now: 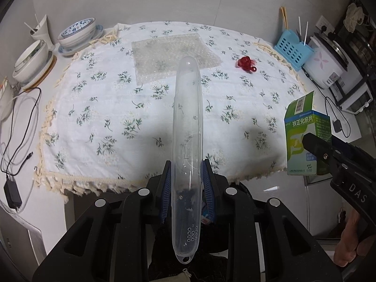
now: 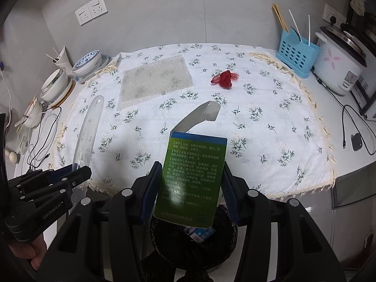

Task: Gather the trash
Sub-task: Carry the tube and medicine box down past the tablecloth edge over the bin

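My left gripper [image 1: 186,176] is shut on a long clear plastic toothbrush case [image 1: 186,122], held pointing forward over the table's near edge; the case also shows in the right wrist view [image 2: 88,127]. My right gripper [image 2: 189,183] is shut on a green medicine box [image 2: 191,178] with its top flap open, held above a dark trash bin [image 2: 195,242] below the table edge. The box also shows in the left wrist view [image 1: 305,141]. A red net scrap [image 2: 224,78] and a sheet of bubble wrap [image 2: 155,80] lie on the floral tablecloth [image 2: 258,129].
Stacked bowls and plates [image 1: 77,34] and a white cup stand at the left. A blue utensil holder [image 2: 297,54] and a rice cooker [image 2: 338,63] stand at the right. Cables and a charger [image 1: 11,192] lie at the left edge.
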### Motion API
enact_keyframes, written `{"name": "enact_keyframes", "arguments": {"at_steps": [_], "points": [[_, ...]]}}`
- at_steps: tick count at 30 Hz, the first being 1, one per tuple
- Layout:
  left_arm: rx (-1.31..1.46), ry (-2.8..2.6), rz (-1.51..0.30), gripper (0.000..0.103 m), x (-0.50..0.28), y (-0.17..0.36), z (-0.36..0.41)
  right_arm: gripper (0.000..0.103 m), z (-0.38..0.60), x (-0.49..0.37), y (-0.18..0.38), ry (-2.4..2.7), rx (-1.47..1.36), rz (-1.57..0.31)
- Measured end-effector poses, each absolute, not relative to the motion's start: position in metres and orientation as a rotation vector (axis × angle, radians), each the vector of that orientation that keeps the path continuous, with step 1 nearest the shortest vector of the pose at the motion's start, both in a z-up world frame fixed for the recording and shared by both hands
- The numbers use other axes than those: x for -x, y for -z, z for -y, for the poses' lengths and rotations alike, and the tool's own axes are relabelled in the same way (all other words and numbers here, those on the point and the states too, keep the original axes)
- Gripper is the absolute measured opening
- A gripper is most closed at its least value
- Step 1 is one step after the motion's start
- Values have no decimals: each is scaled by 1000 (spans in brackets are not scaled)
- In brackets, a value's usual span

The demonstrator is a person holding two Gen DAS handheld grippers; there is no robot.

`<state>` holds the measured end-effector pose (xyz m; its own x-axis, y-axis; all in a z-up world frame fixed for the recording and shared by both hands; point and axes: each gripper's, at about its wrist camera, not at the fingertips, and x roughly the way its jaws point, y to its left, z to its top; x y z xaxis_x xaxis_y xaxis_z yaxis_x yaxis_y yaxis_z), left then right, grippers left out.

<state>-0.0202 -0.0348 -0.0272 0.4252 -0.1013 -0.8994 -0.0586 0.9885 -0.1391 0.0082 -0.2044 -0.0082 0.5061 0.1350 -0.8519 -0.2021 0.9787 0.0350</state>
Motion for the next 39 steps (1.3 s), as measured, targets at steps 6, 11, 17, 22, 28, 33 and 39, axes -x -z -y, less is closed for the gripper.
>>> {"name": "enact_keyframes", "arguments": {"at_steps": [6, 11, 17, 22, 28, 33, 39], "points": [[156, 38, -1147, 25, 39, 33, 48, 48, 218, 10, 17, -192, 68, -1037], [159, 43, -1164, 25, 58, 41, 54, 48, 230, 24, 26, -185, 65, -1055], [151, 47, -1189, 25, 78, 53, 63, 48, 243, 40, 37, -175, 61, -1078], [146, 67, -1216, 25, 96, 67, 73, 48, 250, 55, 48, -172, 66, -1100], [144, 71, -1248, 25, 114, 80, 80, 48, 258, 71, 64, -166, 68, -1135], [135, 85, -1285, 25, 127, 94, 90, 48, 262, 83, 75, -165, 69, -1153], [125, 101, -1334, 25, 134, 120, 102, 47, 267, 93, 93, -164, 68, -1181]]}}
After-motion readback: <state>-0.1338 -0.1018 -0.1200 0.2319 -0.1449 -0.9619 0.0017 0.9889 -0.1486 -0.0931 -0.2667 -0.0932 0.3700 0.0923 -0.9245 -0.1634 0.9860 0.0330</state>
